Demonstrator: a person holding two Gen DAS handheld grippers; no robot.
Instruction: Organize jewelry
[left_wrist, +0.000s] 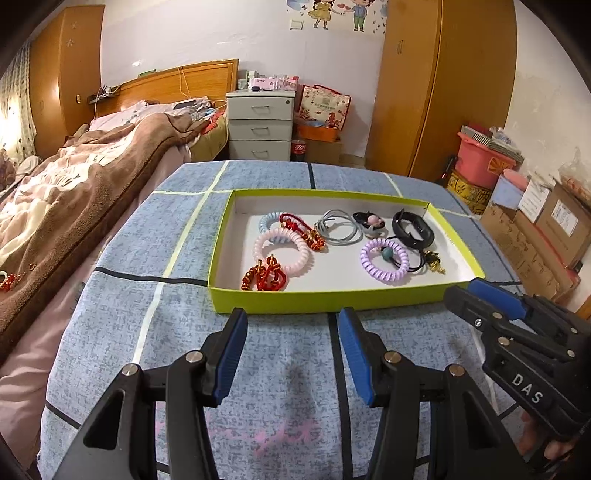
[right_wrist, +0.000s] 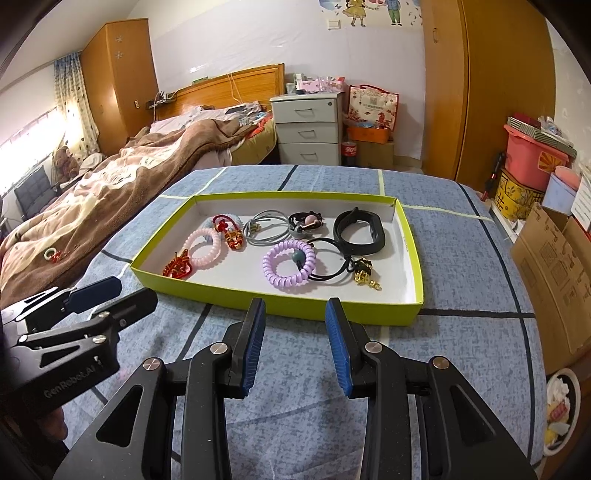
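l tool (left_wrist: 291, 321) & r tool (right_wrist: 295, 310) both agape, empty

Even, moderately bright indoor light. Daylight glares through the window (right_wrist: 26, 133) at far left, blown out behind the curtain (right_wrist: 72, 99). Soft faint shadows on the desk (right_wrist: 461, 266). Strong fisheye bending at edges, with dark vignette corners. Centre sharp; periphery slightly soft. Wall (left_wrist: 258, 33) shows mild sheen.

blue coil tie (left_wrist: 266, 220) partly hidden (under pink coil (left_wrist: 283, 250)) | plate (right_wrist: 561, 406) cut by edge
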